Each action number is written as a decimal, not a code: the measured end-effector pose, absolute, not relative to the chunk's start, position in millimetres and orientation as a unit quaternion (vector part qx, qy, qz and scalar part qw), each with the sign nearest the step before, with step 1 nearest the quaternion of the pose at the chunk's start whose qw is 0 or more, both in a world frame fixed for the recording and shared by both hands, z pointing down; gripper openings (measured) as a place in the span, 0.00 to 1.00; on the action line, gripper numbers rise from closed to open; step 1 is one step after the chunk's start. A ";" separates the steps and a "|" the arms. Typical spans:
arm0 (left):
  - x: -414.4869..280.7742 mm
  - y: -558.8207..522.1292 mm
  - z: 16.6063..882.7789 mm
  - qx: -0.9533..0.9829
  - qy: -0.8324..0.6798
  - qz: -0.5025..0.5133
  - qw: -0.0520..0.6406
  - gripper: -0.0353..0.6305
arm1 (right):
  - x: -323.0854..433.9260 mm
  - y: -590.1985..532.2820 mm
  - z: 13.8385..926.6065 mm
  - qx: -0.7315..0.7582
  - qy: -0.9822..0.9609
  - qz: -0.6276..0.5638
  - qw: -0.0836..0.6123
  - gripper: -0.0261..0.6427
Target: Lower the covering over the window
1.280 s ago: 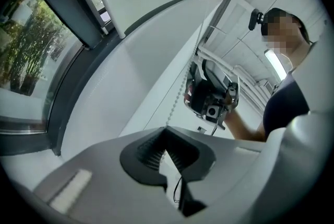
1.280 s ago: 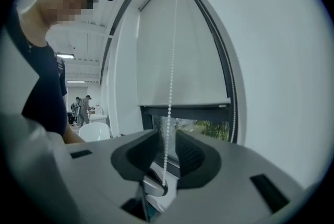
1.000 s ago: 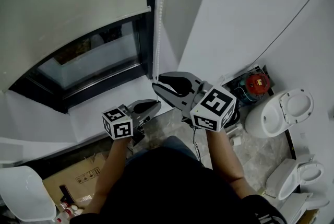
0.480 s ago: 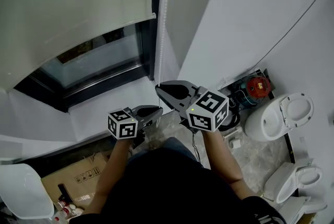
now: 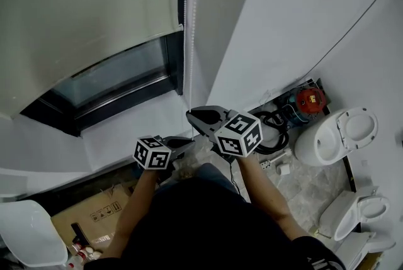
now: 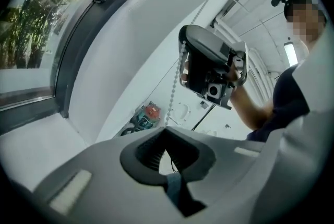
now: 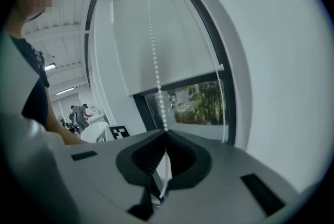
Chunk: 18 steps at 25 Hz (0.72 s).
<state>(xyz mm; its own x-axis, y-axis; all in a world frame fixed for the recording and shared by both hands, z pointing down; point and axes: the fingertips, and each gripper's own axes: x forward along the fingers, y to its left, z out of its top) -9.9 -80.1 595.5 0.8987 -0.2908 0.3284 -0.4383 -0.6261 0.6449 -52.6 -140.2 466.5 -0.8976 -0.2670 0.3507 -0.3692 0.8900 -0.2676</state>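
Observation:
A cream roller blind [image 5: 88, 17] covers the upper part of the dark-framed window [image 5: 119, 77]; glass still shows below its bottom bar. A white bead chain [image 5: 188, 42] hangs along the frame's right side. My right gripper [image 5: 189, 114] is shut on this chain, which runs up from between the jaws [image 7: 166, 133] in the right gripper view, past the blind [image 7: 156, 45]. My left gripper [image 5: 189, 140] is shut and empty, just below and left of the right one. In the left gripper view its jaws [image 6: 166, 130] point at the right gripper [image 6: 209, 69] and the chain [image 6: 172, 97].
A white sill [image 5: 126, 130] runs under the window. On the floor to the right lie a red-and-teal tool [image 5: 308, 99], a coiled black cable [image 5: 274, 127] and two white toilets [image 5: 337, 136] [image 5: 359, 212]. A cardboard box [image 5: 88, 225] sits lower left.
The right gripper's jaws, open a second ago, have closed on the bead chain and moved down. The blind's bottom bar sits lower over the window. The left gripper stayed shut.

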 end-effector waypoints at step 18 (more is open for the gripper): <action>-12.1 -83.6 602.0 0.893 -0.226 0.106 0.375 0.07 | -46.9 -131.6 550.3 0.166 -0.933 0.201 0.247 0.06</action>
